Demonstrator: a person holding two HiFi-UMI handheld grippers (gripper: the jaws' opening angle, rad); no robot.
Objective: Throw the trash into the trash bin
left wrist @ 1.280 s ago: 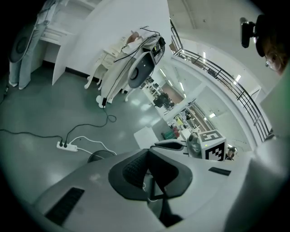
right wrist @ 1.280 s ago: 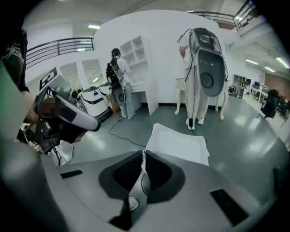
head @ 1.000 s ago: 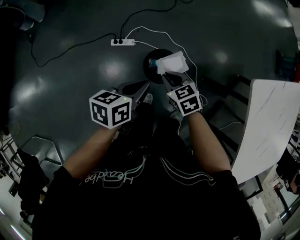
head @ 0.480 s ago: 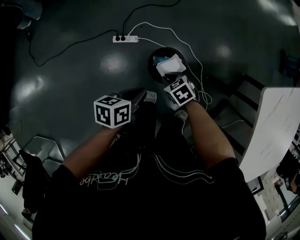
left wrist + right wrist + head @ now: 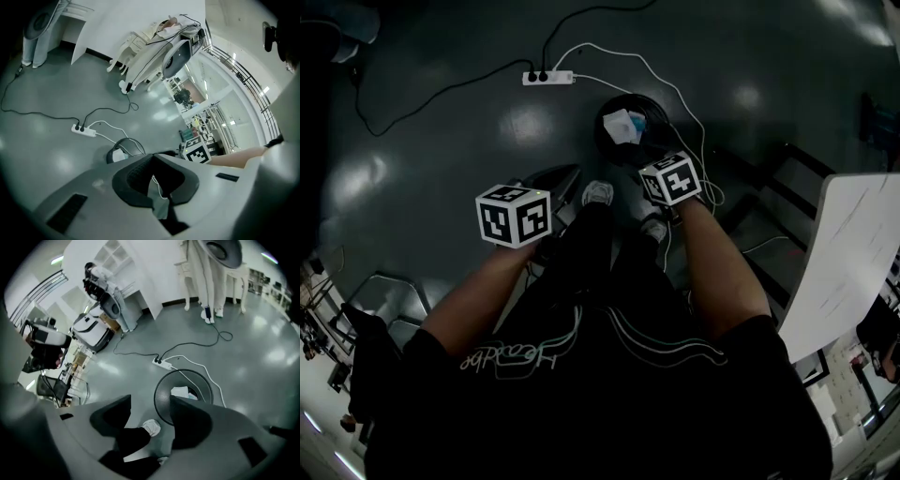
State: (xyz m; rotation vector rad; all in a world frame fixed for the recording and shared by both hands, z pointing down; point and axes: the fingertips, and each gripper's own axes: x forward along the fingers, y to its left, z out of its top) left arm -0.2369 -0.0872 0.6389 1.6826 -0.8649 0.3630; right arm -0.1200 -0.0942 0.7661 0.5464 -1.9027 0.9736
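The right gripper (image 5: pixel 150 405) hangs by the near rim of the black trash bin (image 5: pixel 164 399) on the floor and points steeply down. Its jaws have just been opening and stand apart with nothing between them, presumably to let the load drop. The white trash (image 5: pixel 624 124) lies inside the bin. The left gripper (image 5: pixel 152 158), tips together and empty, sits off to the left, clear of the bin and likely unneeded here.

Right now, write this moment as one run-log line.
right tongs: just opened, empty | white trash: in trash bin | left tongs: shut, empty
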